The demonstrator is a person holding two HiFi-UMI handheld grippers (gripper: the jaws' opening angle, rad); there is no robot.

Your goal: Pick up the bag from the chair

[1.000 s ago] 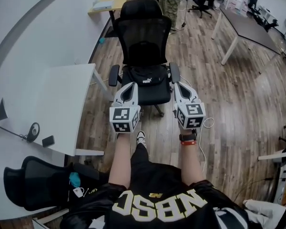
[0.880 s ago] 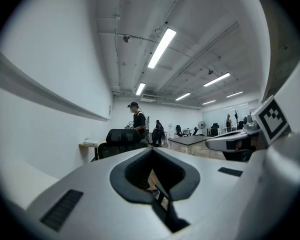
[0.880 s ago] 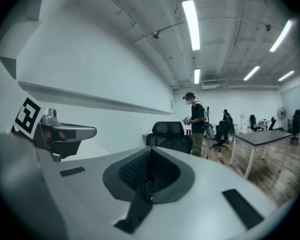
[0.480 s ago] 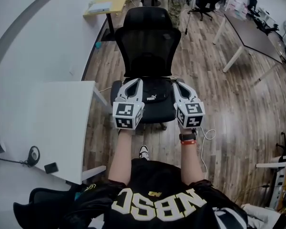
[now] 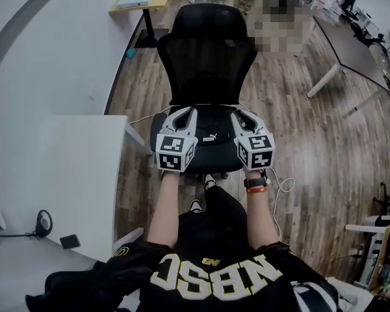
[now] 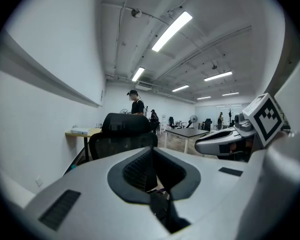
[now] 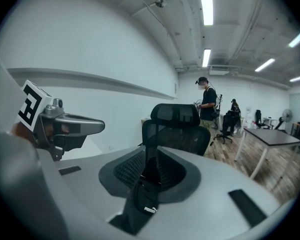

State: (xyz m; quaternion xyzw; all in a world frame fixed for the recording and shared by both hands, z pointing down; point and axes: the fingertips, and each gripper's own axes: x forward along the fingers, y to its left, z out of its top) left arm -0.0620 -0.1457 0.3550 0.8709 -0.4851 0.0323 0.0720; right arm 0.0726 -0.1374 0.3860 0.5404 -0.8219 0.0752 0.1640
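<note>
Black fabric, the bag (image 5: 211, 135) is lying on the seat of the mesh office chair (image 5: 207, 57), flanked by the two grippers the person is holding out over the seat. The left gripper (image 5: 184, 115) is showing its jaws pressed together on nothing. The right gripper (image 5: 241, 116) has just been opening its jaws, which are standing slightly apart, with the bag showing through the gap, unpinched.
</note>
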